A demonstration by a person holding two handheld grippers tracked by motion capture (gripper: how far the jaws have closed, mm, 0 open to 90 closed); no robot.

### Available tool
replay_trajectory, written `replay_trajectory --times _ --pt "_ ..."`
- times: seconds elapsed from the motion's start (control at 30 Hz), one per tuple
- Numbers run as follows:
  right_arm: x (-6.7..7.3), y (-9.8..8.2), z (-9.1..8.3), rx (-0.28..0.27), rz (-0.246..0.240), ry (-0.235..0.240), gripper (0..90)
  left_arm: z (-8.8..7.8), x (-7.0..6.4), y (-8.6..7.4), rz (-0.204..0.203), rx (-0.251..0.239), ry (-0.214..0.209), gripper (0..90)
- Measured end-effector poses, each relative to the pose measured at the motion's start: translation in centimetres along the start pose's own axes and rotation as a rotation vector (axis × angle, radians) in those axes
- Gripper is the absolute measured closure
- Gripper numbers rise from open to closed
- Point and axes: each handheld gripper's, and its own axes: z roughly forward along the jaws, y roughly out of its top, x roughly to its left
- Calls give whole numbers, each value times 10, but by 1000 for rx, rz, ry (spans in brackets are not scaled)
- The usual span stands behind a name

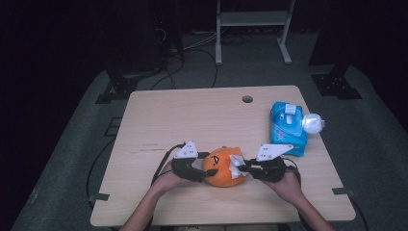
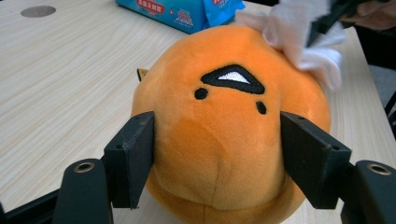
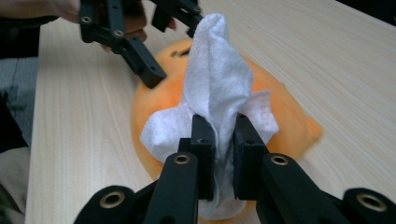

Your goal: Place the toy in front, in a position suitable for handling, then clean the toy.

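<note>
An orange plush toy (image 1: 219, 168) with a small stitched face lies near the table's front edge. My left gripper (image 1: 204, 175) grips it from the left, and in the left gripper view its two pads (image 2: 133, 154) press into the plush toy's (image 2: 224, 140) sides. My right gripper (image 3: 226, 140) is shut on a crumpled white wipe (image 3: 215, 70). It holds the wipe against the top right of the toy (image 3: 285, 121). In the high view the right gripper (image 1: 243, 168) meets the toy from the right, the wipe (image 1: 235, 163) between them.
A blue pack of wipes (image 1: 287, 127) lies at the table's right side with a white round object (image 1: 312, 123) beside it. A cable hole (image 1: 247, 99) sits near the far edge. Bare wood table (image 1: 183, 120) spreads behind the toy. A metal stand (image 1: 252, 29) is on the floor beyond.
</note>
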Motion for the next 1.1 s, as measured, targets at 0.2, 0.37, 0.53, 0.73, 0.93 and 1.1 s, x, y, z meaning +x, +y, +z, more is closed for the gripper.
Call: replay_trajectory --times 0.2,0.37,0.53,0.73,0.93,1.1 --pt "-2 -3 3 -5 21 -1 807 1 1 -1 -6 0 0 291" --pt "0 -2 2 -14 28 -8 807 2 0 -1 -15 -2 2 290" --pt "16 8 9 -24 -31 26 806 2 1 -2 -16 -2 -1 291" --pt "1 4 7 -22 -10 2 805 -1 7 -3 -71 -12 -2 304" --pt "2 -3 -1 -8 -13 -46 805 4 10 2 -91 -12 8 312" --pt "13 5 9 -22 -34 -8 802 7 14 0 -145 -20 26 314"
